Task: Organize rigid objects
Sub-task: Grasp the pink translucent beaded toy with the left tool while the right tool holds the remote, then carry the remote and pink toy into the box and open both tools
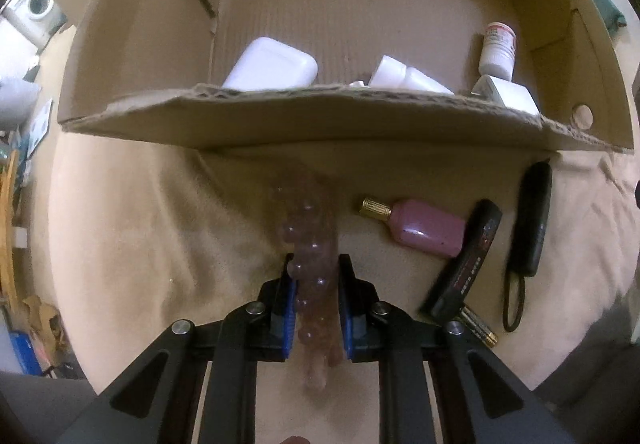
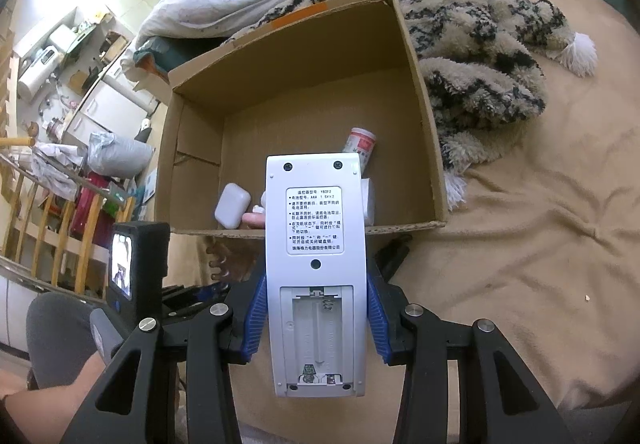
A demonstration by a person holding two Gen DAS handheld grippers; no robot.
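Pinkish translucent bead string (image 1: pixel 308 244), clenched in my left tool (image 1: pixel 316 264) above the bed, could snag the brown cardboard box's (image 1: pixel 320 116) near wall, while my right tool (image 2: pixel 316 308) grips the white remote control (image 2: pixel 316 244).

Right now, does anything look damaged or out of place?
Yes. The white remote in the right gripper has no battery cover; its compartment is empty. Two loose batteries lie on the bedsheet, outside the cardboard box.
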